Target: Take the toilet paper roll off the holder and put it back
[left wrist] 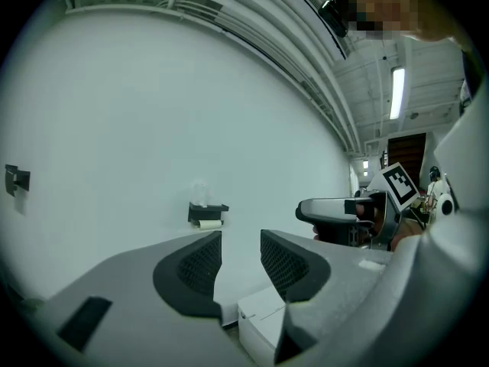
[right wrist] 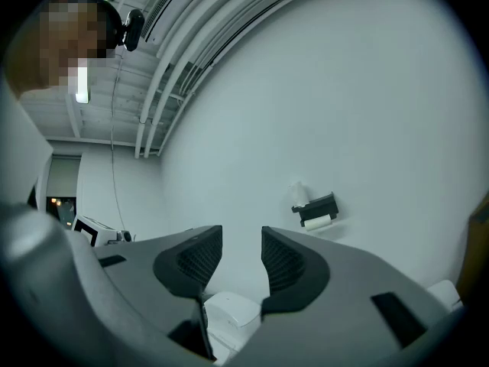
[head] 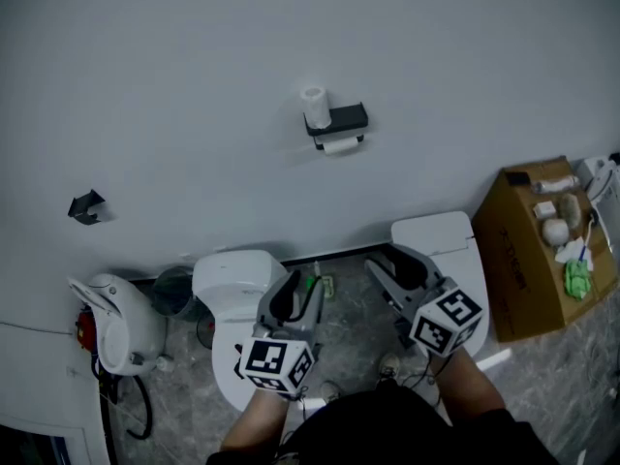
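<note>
Left gripper (head: 304,281) and right gripper (head: 386,260) are open and empty; a careless reach to the holder (head: 341,118) may topple the upright roll (head: 313,107) on top.

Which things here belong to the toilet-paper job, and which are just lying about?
Job: holder on the wall; roll hung under it; possibly the spare roll upright on top; left hand-held gripper and right hand-held gripper, both open and empty.

Lying about: left toilet; right toilet; box of small items; hook; white appliance.
</note>
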Tool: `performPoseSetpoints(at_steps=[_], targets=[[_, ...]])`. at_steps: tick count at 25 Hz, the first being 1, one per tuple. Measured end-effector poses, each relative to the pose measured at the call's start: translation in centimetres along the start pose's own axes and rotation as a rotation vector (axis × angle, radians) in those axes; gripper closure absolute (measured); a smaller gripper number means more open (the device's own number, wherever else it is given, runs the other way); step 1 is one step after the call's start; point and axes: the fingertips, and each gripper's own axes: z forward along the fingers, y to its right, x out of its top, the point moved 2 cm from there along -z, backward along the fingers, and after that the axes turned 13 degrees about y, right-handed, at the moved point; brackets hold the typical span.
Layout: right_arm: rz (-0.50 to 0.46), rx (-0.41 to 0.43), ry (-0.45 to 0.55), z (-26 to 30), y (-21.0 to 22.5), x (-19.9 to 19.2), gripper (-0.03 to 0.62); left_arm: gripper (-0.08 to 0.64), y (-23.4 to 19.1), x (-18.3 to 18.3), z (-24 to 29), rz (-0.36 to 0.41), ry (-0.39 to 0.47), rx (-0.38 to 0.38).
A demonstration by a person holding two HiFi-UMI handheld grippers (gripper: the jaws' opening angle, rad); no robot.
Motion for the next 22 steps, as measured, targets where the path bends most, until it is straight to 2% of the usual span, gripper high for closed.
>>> performPoseSetpoints(at_steps=[6,11,16,22], targets=[[0.009,0.026,-0.003,0.1,6.1,1.8,0.428,0.414,2.4,-0.8,5.5,0.027,0.003,0.02],[0.024,0.044,-0.013,0.7,8.9,2.0,0.422,0.411,2.9,-1.5,7.6,0.03,-0.012,0.051],[0.04,0.046,-0.022,2.3,10.2,1.3,0.416,0.411,1.6,-1.8,8.7,0.031,-0.019,0.069],[0.027,0.019,-0.036,5.9,10.3,-0.2,0.411,0.411,-2.4,-2.1,9.8,0.01,-0.009,0.056]])
